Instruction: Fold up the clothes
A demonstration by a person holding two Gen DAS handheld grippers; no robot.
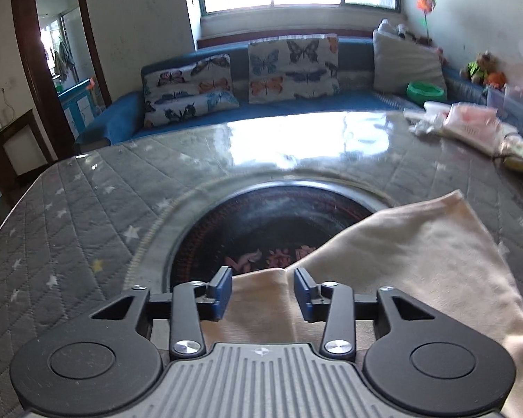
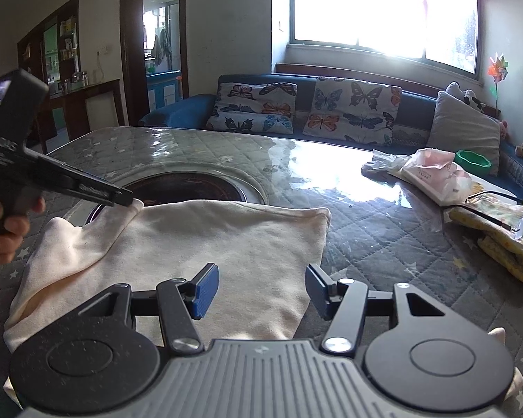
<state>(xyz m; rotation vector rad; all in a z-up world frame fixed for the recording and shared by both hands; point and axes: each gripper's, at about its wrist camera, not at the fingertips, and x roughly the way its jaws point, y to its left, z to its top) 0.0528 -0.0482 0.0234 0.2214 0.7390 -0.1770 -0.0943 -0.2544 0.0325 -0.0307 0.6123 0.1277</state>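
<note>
A cream garment [image 2: 209, 240] lies partly folded on the grey quilted table [image 2: 383, 244]. It also shows in the left wrist view [image 1: 418, 254], where its corner lies between my left gripper's [image 1: 263, 291] blue pads. The left gripper is open, with the cloth edge bunched under it. In the right wrist view the left gripper [image 2: 127, 200] touches the garment's far left corner. My right gripper [image 2: 259, 291] is open and hovers over the garment's near right edge, holding nothing.
A round dark inset [image 1: 272, 230] sits in the table's middle, partly under the garment. Plastic bags [image 2: 432, 170] and a yellow folded cloth [image 2: 505, 240] lie at the table's right. A blue sofa [image 2: 331, 111] with butterfly cushions stands behind.
</note>
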